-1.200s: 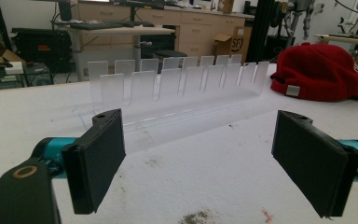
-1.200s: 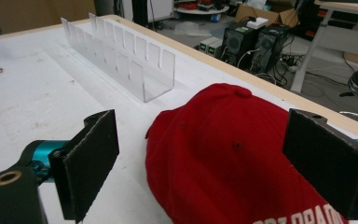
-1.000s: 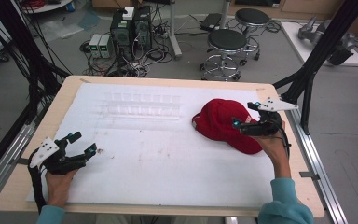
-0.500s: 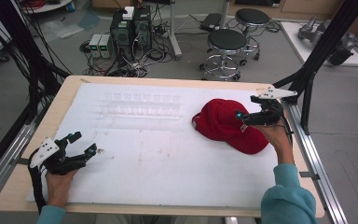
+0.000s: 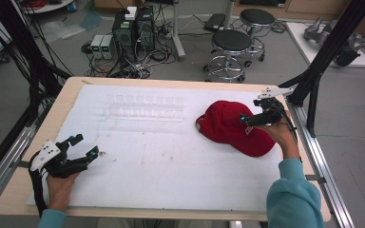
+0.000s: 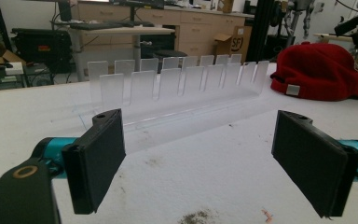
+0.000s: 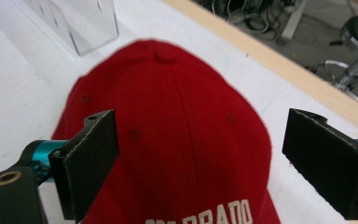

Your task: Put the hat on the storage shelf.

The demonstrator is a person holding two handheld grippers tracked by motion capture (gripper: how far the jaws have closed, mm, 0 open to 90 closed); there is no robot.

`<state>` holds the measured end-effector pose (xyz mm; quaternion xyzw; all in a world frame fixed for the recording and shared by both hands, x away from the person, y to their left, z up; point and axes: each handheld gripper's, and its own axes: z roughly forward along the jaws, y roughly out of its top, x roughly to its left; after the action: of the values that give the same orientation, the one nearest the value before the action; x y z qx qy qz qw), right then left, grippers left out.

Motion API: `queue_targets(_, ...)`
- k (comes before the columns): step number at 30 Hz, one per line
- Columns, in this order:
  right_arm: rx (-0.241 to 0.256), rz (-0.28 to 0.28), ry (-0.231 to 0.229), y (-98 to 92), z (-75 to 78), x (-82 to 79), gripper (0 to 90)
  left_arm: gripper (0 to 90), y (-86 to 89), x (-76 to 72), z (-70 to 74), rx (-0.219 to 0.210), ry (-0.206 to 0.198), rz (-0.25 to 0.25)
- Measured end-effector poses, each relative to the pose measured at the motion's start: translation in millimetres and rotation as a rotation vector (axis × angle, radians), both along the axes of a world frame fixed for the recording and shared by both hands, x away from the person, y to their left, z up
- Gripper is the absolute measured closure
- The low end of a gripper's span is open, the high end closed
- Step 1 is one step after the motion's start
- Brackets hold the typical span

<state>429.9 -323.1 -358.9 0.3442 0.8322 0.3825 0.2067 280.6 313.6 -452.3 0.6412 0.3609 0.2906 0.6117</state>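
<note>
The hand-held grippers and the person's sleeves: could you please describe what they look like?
Each hand-held gripper, left and right, has a black frame, teal fittings at the jaw bases, flat rectangular black pads and a grey three-cornered plate on top. A black cable trails from the left one. The person wears teal sleeves.

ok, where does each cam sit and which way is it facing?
High view: above the near table edge, facing forward and down; both forearms, left gripper, right gripper.
Left gripper view: low over the table, facing the clear rack; open fingers.
Right gripper view: above the cap, looking down; open fingers.
All share the cap.
</note>
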Motion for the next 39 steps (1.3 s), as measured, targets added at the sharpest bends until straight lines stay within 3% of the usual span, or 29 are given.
queue_targets(15, -0.001, 0.008, 0.117, 3.5, -26.6, 8.6, 9.7, 17.4, 0.1, 0.1, 0.0, -0.006, 0.002, 0.002)
queue_targets(22, -0.005, 0.0, 0.132, 6.6, -30.9, 10.8, 12.3, 17.4, 0.1, 0.2, 0.0, -0.006, 0.003, 0.002)
queue_targets(26, -0.04, -0.015, 0.14, 9.5, -33.7, 12.8, 17.6, 17.4, -0.2, 0.1, 0.0, -0.005, 0.001, 0.001)
queue_targets(28, -0.061, -0.023, 0.136, 10.7, -33.6, 13.1, 22.4, 17.4, 0.0, 0.1, 0.0, -0.005, 0.002, 0.002)
queue_targets(34, -0.105, -0.031, 0.151, 12.3, -32.8, 12.3, 52.0, 17.4, -0.1, 0.2, -0.1, -0.006, 0.001, 0.003)
queue_targets(36, -0.121, -0.035, 0.155, 13.0, -32.7, 11.7, 65.6, 17.4, -0.3, 0.1, -0.1, -0.005, 0.0, 0.001)
queue_targets(39, -0.123, -0.052, 0.162, 12.8, -31.5, 10.3, 75.2, 17.4, -0.4, -0.1, 0.0, -0.002, 0.0, 0.001)
